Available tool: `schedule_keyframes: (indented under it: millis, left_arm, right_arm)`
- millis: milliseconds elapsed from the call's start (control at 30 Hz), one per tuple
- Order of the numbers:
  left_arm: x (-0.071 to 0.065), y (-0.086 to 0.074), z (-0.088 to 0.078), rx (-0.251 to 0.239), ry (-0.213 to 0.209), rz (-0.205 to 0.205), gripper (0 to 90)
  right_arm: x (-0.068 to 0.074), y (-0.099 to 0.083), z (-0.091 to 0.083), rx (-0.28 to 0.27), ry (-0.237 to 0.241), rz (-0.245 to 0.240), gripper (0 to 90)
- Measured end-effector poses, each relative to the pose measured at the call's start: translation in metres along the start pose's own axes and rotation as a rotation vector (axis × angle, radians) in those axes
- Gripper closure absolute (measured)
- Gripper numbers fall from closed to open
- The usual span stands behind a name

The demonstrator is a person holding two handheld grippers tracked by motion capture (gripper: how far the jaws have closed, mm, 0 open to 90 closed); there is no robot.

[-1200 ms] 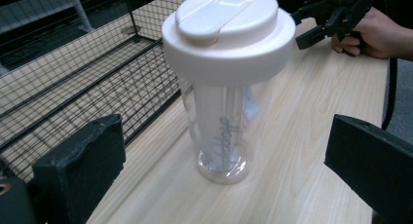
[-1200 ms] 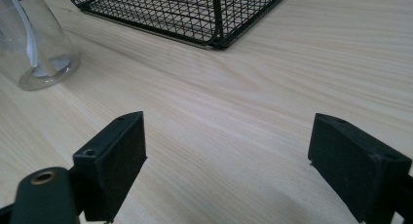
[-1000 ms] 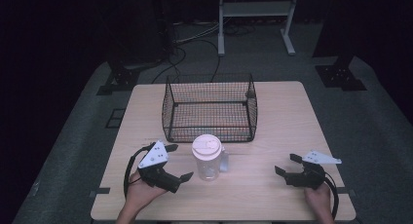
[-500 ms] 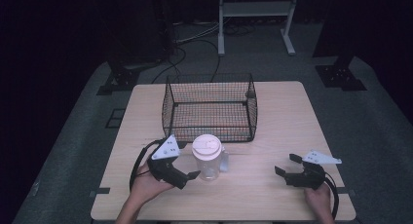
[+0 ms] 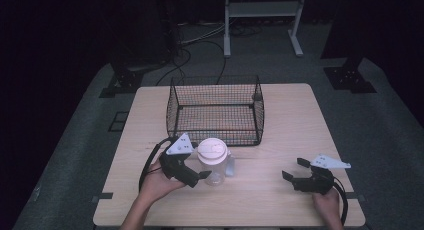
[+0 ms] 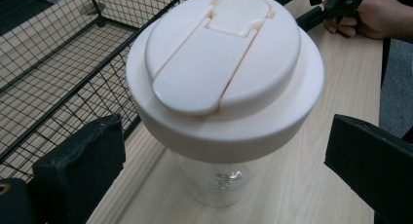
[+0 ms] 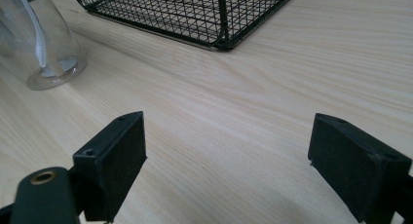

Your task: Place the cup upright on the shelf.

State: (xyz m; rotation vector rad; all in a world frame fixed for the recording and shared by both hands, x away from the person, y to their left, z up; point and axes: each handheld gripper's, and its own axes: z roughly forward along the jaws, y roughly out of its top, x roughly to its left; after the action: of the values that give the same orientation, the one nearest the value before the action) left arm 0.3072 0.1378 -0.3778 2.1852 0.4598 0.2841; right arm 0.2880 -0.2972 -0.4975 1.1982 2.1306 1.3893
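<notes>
The left gripper (image 5: 200, 166) holds its jaws wide apart on either side of the clear cup (image 5: 214, 162), not yet touching it. The cup stands upright on the table (image 5: 290, 115), just before the wire basket (image 5: 216, 110). The right gripper (image 5: 294, 169), jaws apart, rests well off.
</notes>
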Motion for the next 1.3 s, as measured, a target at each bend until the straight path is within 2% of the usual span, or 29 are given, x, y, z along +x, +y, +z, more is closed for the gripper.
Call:
schedule_keyframes:
  millis: [167,267,467,833,1300]
  left_arm:
    - [0.001,0.004,0.007,0.016,-0.01,-0.004,0.3]
    - [0.001,0.007,0.01,0.005,-0.01,0.002,0.3]
    - [0.002,0.013,0.016,0.015,-0.022,0.007,0.3]
    - [0.008,0.019,0.031,0.07,-0.061,-0.019,0.4]
    - [0.008,0.023,0.032,0.1,-0.057,0.001,4.4]
  right_arm:
    - [0.0,0.0,0.0,-0.001,0.001,0.0,12.9]
    - [0.0,0.0,0.0,0.002,0.002,-0.001,12.9]
    - [0.0,0.0,0.0,0.003,0.005,0.0,12.9]
    - [0.0,0.0,0.0,0.003,0.012,-0.004,12.9]
    - [0.0,0.0,0.0,0.002,0.013,-0.008,12.9]
